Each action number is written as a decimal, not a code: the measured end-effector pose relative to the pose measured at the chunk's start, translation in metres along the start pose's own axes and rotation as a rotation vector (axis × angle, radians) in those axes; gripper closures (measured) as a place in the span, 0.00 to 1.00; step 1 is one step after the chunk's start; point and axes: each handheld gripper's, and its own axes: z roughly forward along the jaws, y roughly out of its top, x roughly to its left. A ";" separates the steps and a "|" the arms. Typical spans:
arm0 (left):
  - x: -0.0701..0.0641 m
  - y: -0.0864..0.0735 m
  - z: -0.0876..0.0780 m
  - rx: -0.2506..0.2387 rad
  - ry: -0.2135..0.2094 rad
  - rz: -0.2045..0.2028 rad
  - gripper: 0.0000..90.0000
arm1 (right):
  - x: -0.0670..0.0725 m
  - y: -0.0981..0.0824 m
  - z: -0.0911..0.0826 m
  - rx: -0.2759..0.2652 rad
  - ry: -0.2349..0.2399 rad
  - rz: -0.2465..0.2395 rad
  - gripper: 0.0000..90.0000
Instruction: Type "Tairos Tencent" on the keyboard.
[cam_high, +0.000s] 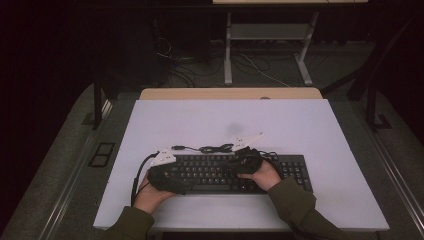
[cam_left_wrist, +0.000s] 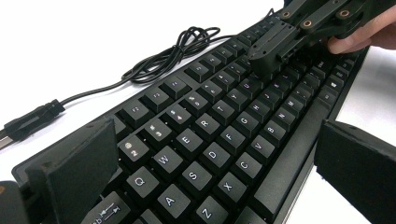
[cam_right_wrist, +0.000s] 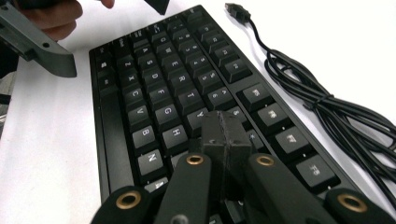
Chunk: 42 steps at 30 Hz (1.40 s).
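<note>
A black keyboard (cam_high: 220, 172) lies on the white table (cam_high: 300, 130), near its front edge. My left gripper (cam_left_wrist: 219, 158) is open, one jaw at the keyboard's far edge and the other off its near edge, with the Q-to-C keys between them. It sits over the keyboard's left end (cam_high: 167, 175). My right gripper (cam_right_wrist: 224, 133) is shut with nothing between its pads. Its tip points down onto the keys (cam_left_wrist: 264, 60) near the Y and U keys; I cannot tell whether it touches them.
The keyboard's black cable (cam_high: 210, 148) lies bundled on the table just behind the keyboard, its USB plug (cam_right_wrist: 236, 11) loose at the end. A second desk frame (cam_high: 270, 45) and floor cables stand beyond the table.
</note>
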 end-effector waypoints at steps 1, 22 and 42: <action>0.000 0.000 0.000 0.000 -0.001 0.001 0.00 | 0.000 0.000 0.000 0.002 0.001 -0.003 0.99; -0.001 0.000 0.001 0.001 -0.004 0.008 0.00 | -0.002 -0.004 0.002 0.048 -0.018 0.001 0.99; -0.002 0.001 0.001 -0.007 -0.010 0.010 0.00 | -0.005 0.001 -0.011 -0.040 0.010 0.035 0.86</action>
